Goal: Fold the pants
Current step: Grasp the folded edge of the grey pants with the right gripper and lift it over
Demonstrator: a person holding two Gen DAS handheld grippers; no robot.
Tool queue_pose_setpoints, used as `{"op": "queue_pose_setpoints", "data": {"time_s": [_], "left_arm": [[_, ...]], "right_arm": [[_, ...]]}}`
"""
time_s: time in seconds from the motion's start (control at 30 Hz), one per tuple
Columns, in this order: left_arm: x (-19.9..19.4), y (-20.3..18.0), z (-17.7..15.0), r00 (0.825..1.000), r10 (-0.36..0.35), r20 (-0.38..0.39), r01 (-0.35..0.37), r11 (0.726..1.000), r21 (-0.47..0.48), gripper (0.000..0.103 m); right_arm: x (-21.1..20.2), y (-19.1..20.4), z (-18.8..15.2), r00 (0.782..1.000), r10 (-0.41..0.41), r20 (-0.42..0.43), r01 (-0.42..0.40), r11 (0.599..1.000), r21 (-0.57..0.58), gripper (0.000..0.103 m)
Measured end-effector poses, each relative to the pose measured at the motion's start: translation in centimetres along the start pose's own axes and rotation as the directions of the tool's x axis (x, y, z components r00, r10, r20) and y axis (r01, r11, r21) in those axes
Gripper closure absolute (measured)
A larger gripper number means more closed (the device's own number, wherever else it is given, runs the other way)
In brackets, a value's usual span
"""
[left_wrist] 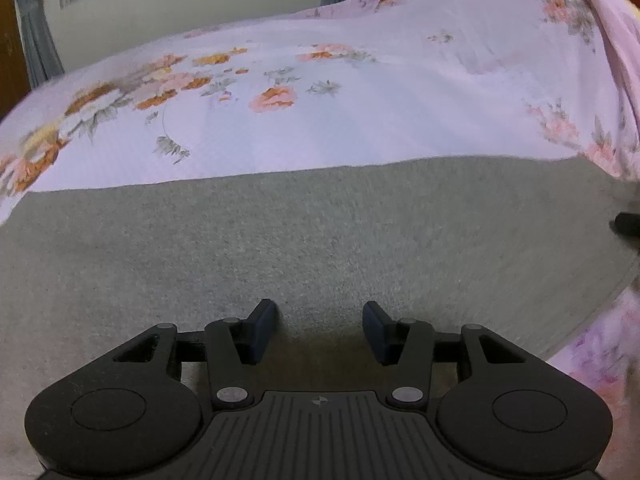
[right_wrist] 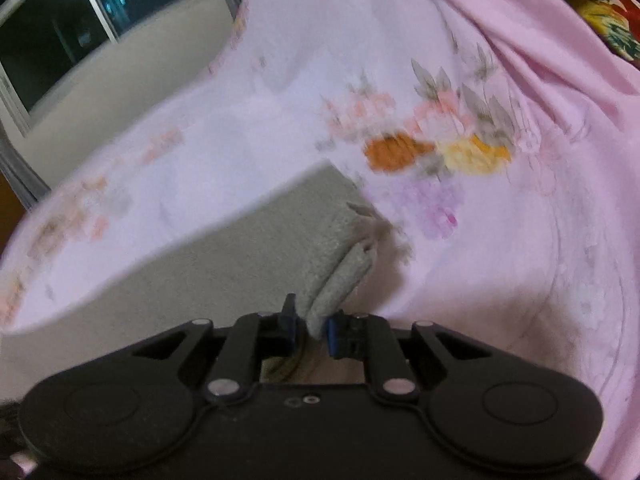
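1. The pants, a grey, fleecy garment, lie spread flat on a bed covered by a pale pink floral sheet. In the left wrist view they fill the foreground as one broad, smooth grey panel with a straight far edge against the sheet.
2. In the right wrist view, one end of the pants is gathered into a bunched, doubled-over strip of grey cloth that runs from the flat part down into the tool. How many layers are stacked there I cannot tell; the view is blurred.
3. The right tool is clamped on that bunched end, its blue-padded fingers pressing the cloth from both sides, with the cloth lifted off the sheet.
4. The left tool hangs just above the flat grey panel with its fingers spread apart and nothing between them. Whether it touches the cloth is not clear.
5. Progress, as a judgement: the fold appears to be underway rather than finished. The garment already looks flattened, possibly leg laid on leg. The held end is not yet laid down, so at least this fold is left, along with smoothing.
6. Around the bed: a light wall with a dark window and grey curtains, and a bright patterned cloth at the far right corner.
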State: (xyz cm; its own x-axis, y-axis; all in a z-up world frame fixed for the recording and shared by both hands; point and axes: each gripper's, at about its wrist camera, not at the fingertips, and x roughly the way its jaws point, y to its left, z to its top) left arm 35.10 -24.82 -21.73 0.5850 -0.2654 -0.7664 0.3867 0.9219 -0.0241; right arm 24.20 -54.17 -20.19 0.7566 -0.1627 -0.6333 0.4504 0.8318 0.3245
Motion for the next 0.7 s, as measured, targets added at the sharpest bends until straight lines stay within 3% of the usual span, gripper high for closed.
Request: {"op": "queue_pose_setpoints", "data": {"time_s": [0.07,0.2,0.37,0.53,0.7], "left_arm": [[-0.8,1.0,0.4,1.000,-0.023,-0.010,0.023,0.999,-0.042,0.055],[-2.3,3.9,0.3,0.999,-0.045,0.004,0.046,0.992,-0.119,0.055],[-4.0,8.2,-0.1,0.999,-0.031,0.029,0.035,0.984,-0.174,0.055],[-5.3,12.5,-1.1,0.999,-0.013,0.037,0.022,0.970,-0.242,0.055],[-5.8,16.4,-2.6,0.999,0.019,0.036,-0.007,0.947,-0.322,0.054]], "right_arm": [[-0.5,0.8,0.4,1.000,-0.001,0.004,0.001,0.999,-0.032,0.090],[-2.2,3.0,1.0,0.996,0.081,0.049,-0.079,0.996,-0.034,0.090],[-4.5,10.9,1.0,0.973,0.224,0.062,-0.210,0.962,-0.177,0.090],[-4.4,19.8,-1.8,0.934,0.355,-0.025,-0.346,0.889,-0.300,0.090],[-2.1,25.8,-7.2,0.898,0.407,-0.168,-0.440,0.826,-0.352,0.086]]}}
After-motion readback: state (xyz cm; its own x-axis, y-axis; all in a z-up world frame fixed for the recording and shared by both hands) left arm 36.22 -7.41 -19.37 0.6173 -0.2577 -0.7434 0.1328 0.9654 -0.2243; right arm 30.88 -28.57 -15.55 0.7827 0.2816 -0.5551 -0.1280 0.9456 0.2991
